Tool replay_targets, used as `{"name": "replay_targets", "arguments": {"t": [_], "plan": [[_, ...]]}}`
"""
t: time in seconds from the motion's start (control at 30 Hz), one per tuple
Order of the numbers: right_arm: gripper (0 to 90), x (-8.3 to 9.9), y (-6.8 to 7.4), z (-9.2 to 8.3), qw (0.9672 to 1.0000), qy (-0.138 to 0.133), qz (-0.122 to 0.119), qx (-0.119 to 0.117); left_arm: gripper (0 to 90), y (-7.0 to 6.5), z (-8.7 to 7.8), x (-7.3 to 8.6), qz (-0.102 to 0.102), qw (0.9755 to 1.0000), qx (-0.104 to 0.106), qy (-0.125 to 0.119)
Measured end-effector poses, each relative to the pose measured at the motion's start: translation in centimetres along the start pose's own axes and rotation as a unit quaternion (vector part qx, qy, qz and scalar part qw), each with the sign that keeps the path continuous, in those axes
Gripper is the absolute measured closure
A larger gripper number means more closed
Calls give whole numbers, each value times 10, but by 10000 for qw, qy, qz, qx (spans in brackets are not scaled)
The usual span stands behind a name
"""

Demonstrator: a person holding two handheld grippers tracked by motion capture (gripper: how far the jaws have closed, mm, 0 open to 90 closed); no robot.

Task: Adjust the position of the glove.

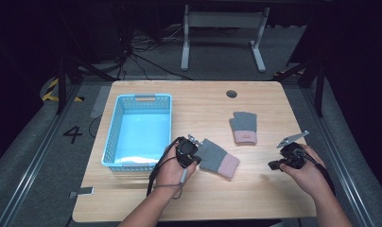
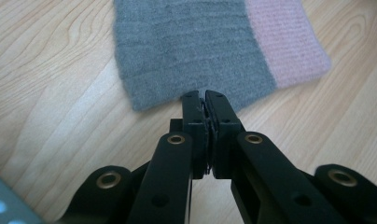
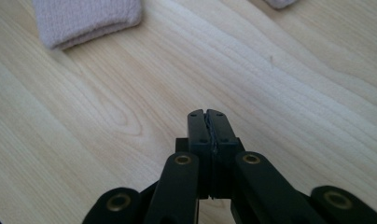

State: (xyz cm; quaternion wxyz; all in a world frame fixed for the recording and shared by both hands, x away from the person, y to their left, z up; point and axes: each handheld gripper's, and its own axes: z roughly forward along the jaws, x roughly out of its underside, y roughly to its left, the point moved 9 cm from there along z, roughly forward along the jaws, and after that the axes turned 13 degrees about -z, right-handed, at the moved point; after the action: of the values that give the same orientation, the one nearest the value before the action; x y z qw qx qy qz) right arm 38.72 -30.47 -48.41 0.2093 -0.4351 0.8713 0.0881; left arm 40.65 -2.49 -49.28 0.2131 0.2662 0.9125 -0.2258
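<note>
- Blue basket (image 1: 114, 137): stands at the left of the tabletop (image 1: 203, 198).
- Left tongs (image 2: 204, 99): pressed together, holding nothing, tips at the grey edge of the near glove (image 2: 196, 51).
- Near glove: lies flat mid-tabletop; judged light, soft and limp; pinch one knit edge.
- Second glove (image 1: 243, 127): lies farther back.
- Right tongs (image 3: 207, 116): closed, empty, over bare wood.
</note>
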Motion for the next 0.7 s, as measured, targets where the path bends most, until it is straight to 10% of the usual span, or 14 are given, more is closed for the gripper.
{"name": "replay_targets", "arguments": {"t": [0.7], "plan": [[900, 7, 6, 0, 9999, 62, -82, -52, 897, 6, 22, 6, 17, 9986, -322, 410]]}}
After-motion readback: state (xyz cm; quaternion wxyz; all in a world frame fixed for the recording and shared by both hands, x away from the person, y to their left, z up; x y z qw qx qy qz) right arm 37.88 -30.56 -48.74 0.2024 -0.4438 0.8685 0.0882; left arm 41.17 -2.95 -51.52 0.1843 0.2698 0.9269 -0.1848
